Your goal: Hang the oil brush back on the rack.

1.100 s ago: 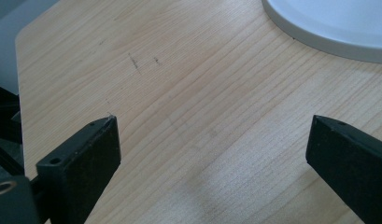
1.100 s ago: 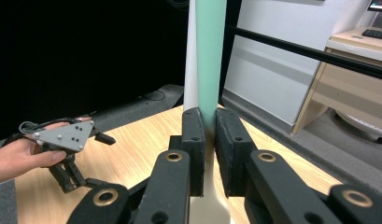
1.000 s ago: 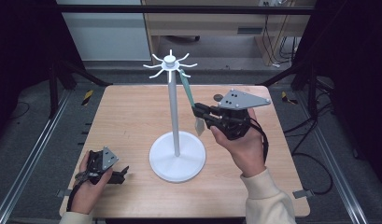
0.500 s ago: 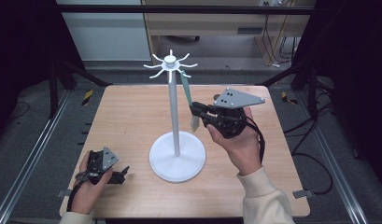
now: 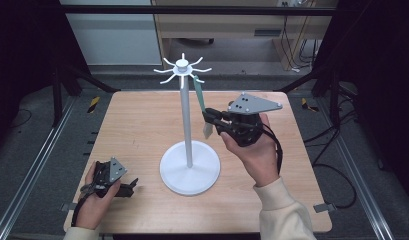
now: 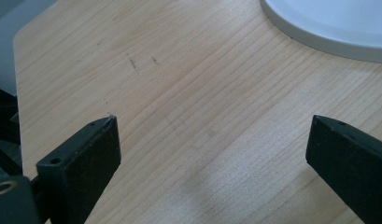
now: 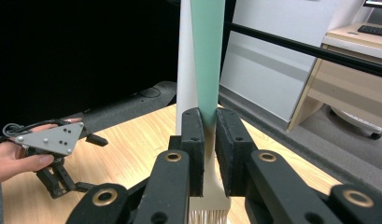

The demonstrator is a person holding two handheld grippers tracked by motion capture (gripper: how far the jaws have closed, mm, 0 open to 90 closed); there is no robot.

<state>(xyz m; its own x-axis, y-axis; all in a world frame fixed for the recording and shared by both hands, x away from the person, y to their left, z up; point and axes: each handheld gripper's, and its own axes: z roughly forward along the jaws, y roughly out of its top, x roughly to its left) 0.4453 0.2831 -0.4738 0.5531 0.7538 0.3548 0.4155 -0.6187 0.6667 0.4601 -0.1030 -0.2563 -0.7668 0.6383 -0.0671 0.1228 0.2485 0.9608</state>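
One wooden table (image 5: 142, 120), rounded corners, bare wood across the left half and along the far edge. One white stand (image 5: 189, 170): round base near table centre, one thin pole, ring of short hooks on top; not counted exactly, about eight. One green-handled brush (image 5: 201, 100), hanging from a hook on the stand's right, handle sloping down and right, pale bristle end low beside the pole, well above the tabletop. Two grippers. Right gripper (image 5: 208, 116) raised right of the pole, jaws clamped on the brush just above the bristles, seen close in the right gripper view (image 7: 208, 154). Left gripper (image 5: 134, 184) low at near-left corner, close to the front edge, jaws spread wide, holding nothing (image 6: 212, 144). Stand base just ahead, apart from it.
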